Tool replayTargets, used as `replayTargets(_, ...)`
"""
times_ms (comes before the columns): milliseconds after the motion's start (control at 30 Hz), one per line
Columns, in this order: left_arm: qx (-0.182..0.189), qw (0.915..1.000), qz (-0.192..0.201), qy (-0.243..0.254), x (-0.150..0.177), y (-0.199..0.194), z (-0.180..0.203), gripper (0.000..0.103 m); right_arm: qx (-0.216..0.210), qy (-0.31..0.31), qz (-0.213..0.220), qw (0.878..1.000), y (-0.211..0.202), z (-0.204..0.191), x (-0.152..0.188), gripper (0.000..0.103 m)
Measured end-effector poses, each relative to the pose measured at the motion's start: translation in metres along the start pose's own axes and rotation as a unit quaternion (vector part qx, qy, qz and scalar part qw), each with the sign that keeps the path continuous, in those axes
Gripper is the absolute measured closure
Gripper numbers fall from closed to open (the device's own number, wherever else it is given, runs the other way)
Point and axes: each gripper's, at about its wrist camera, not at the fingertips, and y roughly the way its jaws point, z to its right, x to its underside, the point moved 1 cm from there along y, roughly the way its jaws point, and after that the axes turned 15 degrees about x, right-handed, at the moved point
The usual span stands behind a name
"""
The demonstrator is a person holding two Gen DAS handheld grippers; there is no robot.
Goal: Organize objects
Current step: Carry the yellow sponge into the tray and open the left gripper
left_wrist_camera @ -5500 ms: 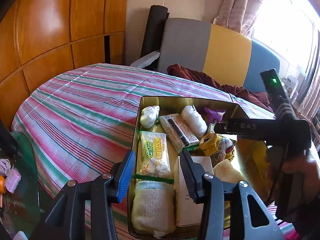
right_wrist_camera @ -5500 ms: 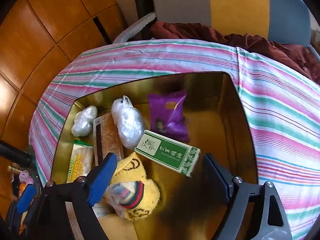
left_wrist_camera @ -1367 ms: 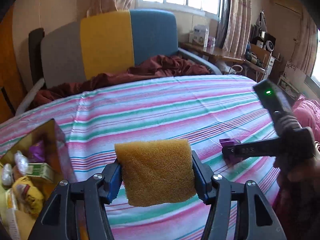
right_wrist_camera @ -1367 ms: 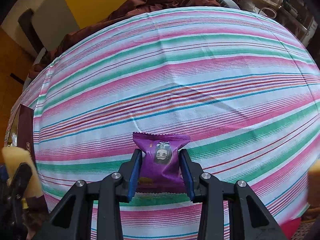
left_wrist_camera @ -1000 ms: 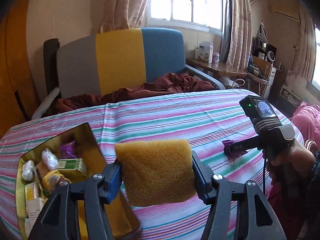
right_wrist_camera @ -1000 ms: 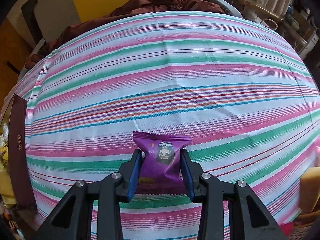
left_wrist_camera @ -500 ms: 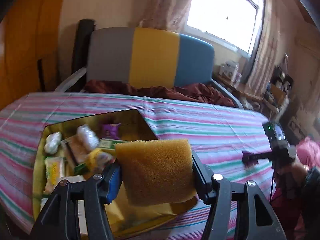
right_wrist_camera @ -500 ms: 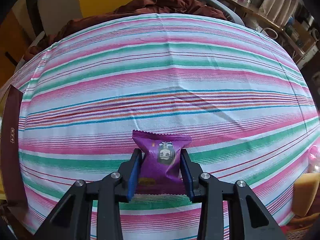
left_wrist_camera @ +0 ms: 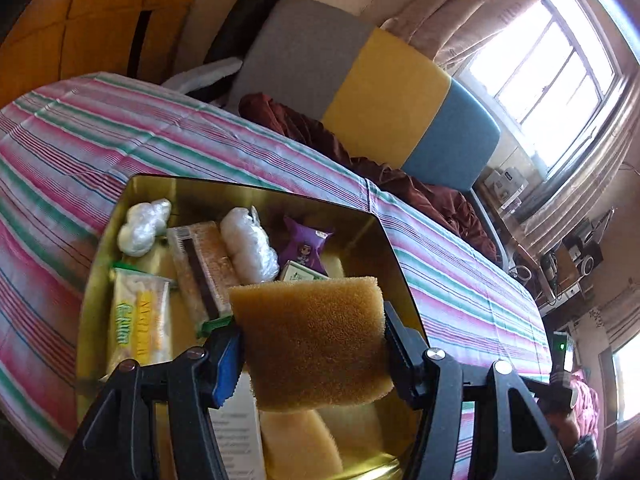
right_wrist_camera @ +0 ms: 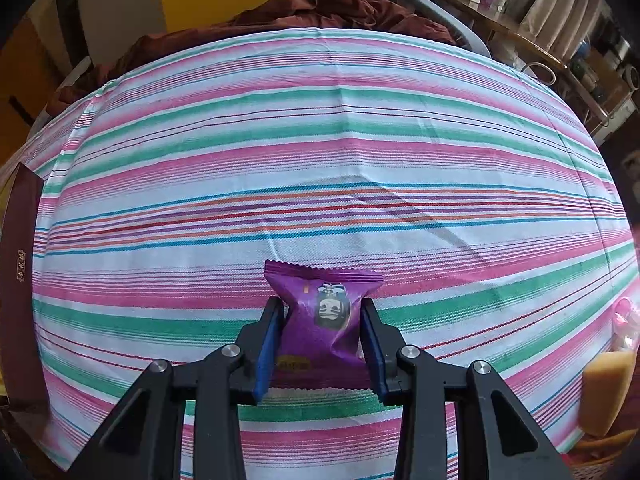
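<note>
purple snack packets: 2 – one in the tin [left_wrist_camera: 305,249], one in the right view [right_wrist_camera: 325,317] | clear plastic bundles: 2 [left_wrist_camera: 143,227] [left_wrist_camera: 249,245] | yellow sponges: 2 [left_wrist_camera: 312,336] [right_wrist_camera: 606,392] | gold tins: 1 [left_wrist_camera: 248,196] | green box: 1 [left_wrist_camera: 301,273]

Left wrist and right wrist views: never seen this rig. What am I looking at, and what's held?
No robot here: a person carries a two-finger claw in each hand, with a fisheye camera on each looking along its fingers. In the left wrist view, the left claw grips a sponge above a gold tin of packets and a small box, including a purple packet. The tin sits on a striped cloth. In the right wrist view, the right claw is shut on another purple packet over the same cloth.
</note>
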Motion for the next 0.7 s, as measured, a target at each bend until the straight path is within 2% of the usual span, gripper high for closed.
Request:
replayTargets(133,0.015,0.9997,-0.018,0.000,-0.014,0.022,0.012,0.041,0.003,-0.004,0.002,1.000,-0.001,-0.003,0.000,0.064)
replayTargets(200,0.028,0.9987,-0.042,0.009,-0.014,0.038,0.021,0.041,0.002,-0.007,0.003,1.000,-0.002,-0.004,0.000,0.064)
replayTargets(300,0.014,0.9953,-0.091,0.029,-0.004,0.067,0.032,0.039,0.000,-0.012,0.004,1.000,-0.002,-0.004,0.000,0.064)
replayTargets(400,-0.019,0.9905,-0.125,0.055,0.010,0.088,0.037,0.037,-0.001,-0.013,0.005,1.000,-0.002,-0.004,0.000,0.064)
replayTargets(500,-0.052,0.9865,-0.123,0.095,0.017,0.094,0.044,0.034,-0.003,-0.014,0.005,1.000,0.000,-0.004,0.000,0.064)
replayTargets(633,-0.050,0.9851,-0.124,0.107,0.021,0.089,0.047,0.026,-0.004,-0.016,0.005,1.000,0.001,-0.003,0.000,0.064)
replayTargets(700,-0.044,0.9863,-0.113,0.112,0.019,0.080,0.048,0.021,-0.005,-0.016,0.006,1.000,0.001,-0.003,0.000,0.064)
